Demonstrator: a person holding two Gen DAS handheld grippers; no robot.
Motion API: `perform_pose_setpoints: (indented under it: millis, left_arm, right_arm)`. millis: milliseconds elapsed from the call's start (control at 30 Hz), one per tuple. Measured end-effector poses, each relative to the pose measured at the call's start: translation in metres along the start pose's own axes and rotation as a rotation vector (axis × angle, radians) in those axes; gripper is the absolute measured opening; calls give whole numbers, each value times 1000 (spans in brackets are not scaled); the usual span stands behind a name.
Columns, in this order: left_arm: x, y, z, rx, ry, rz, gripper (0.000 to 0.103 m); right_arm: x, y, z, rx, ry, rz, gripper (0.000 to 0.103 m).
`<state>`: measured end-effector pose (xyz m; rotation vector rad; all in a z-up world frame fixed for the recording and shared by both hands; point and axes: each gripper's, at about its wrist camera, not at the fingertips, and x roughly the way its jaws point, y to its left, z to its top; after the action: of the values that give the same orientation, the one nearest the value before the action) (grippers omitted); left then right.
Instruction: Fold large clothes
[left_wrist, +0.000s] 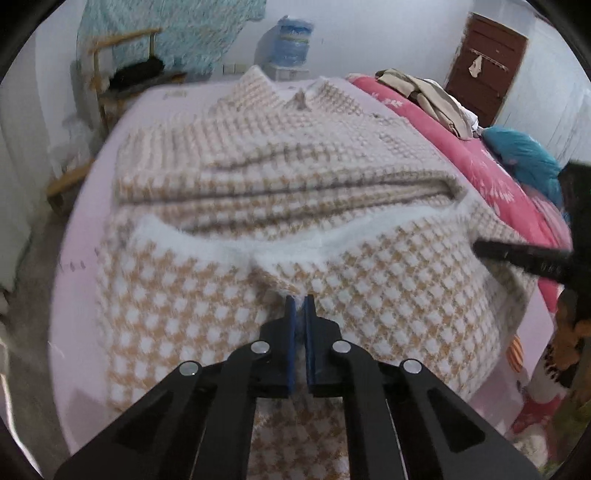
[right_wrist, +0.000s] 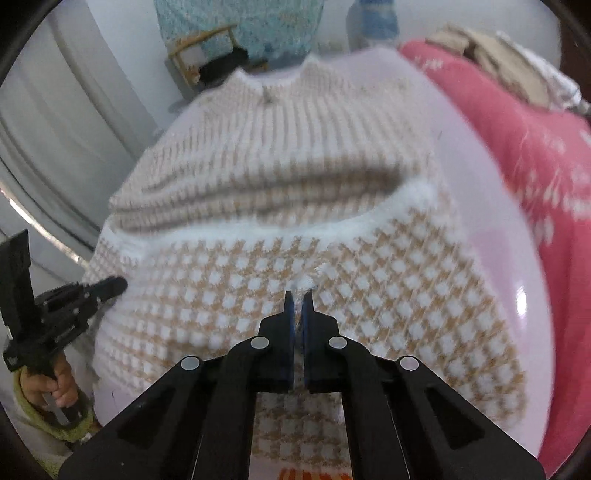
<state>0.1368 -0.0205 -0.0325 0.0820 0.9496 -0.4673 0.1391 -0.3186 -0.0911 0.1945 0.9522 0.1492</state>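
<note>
A fuzzy tan-and-white checked garment (left_wrist: 280, 162) lies spread on the bed, collar (left_wrist: 299, 98) at the far end. Its near part is turned up, so the white fluffy hem (left_wrist: 229, 240) runs across the middle. My left gripper (left_wrist: 300, 298) is shut on a pinch of the checked fabric near the hem. My right gripper (right_wrist: 298, 294) is shut on another pinch of the same garment (right_wrist: 280, 177), with white fluff at its tips. Each gripper shows in the other's view: the right one's black finger (left_wrist: 517, 254) at the right edge, the left gripper (right_wrist: 114, 286) at the garment's left side.
The bed has a pink sheet (left_wrist: 81, 229). A red floral quilt (left_wrist: 491, 173) lies along its right side, with a pile of beige clothes (left_wrist: 424, 92) and a blue bag (left_wrist: 524, 151) on it. A wooden chair (left_wrist: 122, 74) and a water bottle (left_wrist: 293, 44) stand behind. A person's hand (right_wrist: 55, 384) holds the left gripper.
</note>
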Motion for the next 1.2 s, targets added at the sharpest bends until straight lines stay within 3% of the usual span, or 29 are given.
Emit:
perform_pose_setpoints:
  millis: [133,267,400,500,600,700,767,833,933,1033,1133,1200]
  left_arm:
    - [-4,13,11,-38,-35,10,4]
    - [20,16,6,-39,9,32,6]
    - [15,22,2,-62,-16,7,9]
    - [1,35,1,-102,-34,-15,13]
    - [-23,44,0,-131,-88,-30,15]
    - [-47,40,-2,-129,-144,-95,15]
    - [-59,28,-6,-101,-161,-180,16]
    - [-63,12,-11,-66,-157,-249,17]
    - [-53,-19,-22,-7,-114,-294,17]
    - [-29,-37,-36,47,-27,-219,17]
    - [-17,-41,-42,72,-27,-144,20]
    - [-9,-43,-40,92,-36,-85,20]
  right_arm:
    - [-12,0,12,5,-57,-5,2]
    - [20,-7,8,17,1,-20,2]
    - [31,-16,3,49,24,18,5]
    - [13,-21,5,59,-11,13,31]
    - [-15,-27,7,74,-72,-5,37]
    - [-37,-26,2,71,-104,16,39]
    - [-46,-13,-4,24,-112,45,40]
    - [-50,10,-14,-57,-98,96,40]
    - [-48,40,-31,-182,-72,145,40]
    - [-33,57,-46,-252,-25,150,37]
    - [-7,55,-52,-259,12,75,32]
    - [0,50,-53,-249,-19,71,32]
